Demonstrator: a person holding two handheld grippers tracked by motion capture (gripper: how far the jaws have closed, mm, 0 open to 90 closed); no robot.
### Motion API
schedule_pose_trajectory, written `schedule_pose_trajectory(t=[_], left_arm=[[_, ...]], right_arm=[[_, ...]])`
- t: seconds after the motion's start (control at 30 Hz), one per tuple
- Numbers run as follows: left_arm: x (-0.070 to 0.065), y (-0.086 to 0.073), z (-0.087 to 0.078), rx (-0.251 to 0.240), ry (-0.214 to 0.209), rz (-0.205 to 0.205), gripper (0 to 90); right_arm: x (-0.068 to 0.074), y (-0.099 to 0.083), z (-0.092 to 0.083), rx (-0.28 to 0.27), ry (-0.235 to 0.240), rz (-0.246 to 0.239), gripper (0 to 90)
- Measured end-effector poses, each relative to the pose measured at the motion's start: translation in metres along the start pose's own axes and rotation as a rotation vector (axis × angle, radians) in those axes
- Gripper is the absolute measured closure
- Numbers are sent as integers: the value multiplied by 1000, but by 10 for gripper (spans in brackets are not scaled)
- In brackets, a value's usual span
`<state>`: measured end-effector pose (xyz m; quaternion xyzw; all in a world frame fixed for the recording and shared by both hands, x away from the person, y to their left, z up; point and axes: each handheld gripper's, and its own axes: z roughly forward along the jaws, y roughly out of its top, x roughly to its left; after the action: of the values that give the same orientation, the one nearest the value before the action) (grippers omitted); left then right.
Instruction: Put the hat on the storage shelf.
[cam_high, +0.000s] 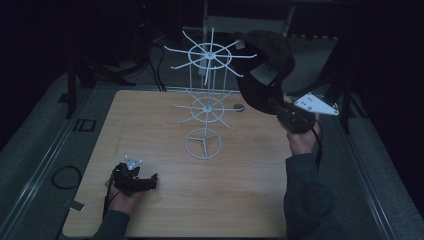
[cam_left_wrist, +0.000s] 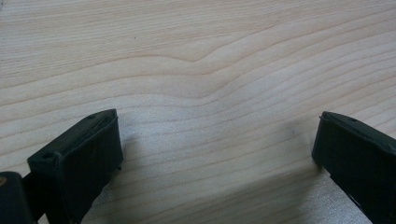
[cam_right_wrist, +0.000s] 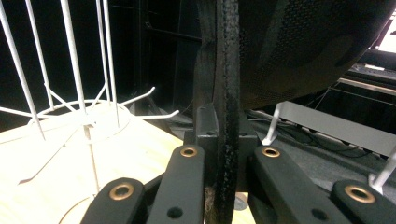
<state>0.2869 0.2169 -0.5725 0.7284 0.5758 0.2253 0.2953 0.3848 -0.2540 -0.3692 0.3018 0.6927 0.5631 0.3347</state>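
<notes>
A dark cap (cam_high: 265, 60) hangs in the air beside the top ring of a white wire rack (cam_high: 207, 100) with hooked arms on two tiers. My right gripper (cam_high: 281, 107) is shut on the cap's edge from below right. In the right gripper view the jaws of my right gripper (cam_right_wrist: 226, 126) press on a thin dark strip of the cap (cam_right_wrist: 303, 46), and the rack (cam_right_wrist: 79, 116) stands to the left. My left gripper (cam_high: 145, 182) rests low over the wooden table (cam_high: 160, 125) near its front left. Its jaws stand wide apart in the left gripper view, with only bare wood between them (cam_left_wrist: 217, 135).
The rack's round wire base (cam_high: 203, 143) sits mid-table. A small dark round spot (cam_high: 239, 107) lies on the wood behind the rack. Grey floor and metal rails (cam_high: 55, 145) border the table on both sides, and cables lie at the far left.
</notes>
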Motion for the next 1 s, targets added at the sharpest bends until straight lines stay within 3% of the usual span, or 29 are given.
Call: schedule_pose_trajectory(t=[0.53,1.0], left_arm=[[0,0,0,0,0,0,15],[0,0,0,1,0,2,15]], right_arm=[[6,-7,2,15,2,-30,864],[17,-17,13,87,13,-114,851]])
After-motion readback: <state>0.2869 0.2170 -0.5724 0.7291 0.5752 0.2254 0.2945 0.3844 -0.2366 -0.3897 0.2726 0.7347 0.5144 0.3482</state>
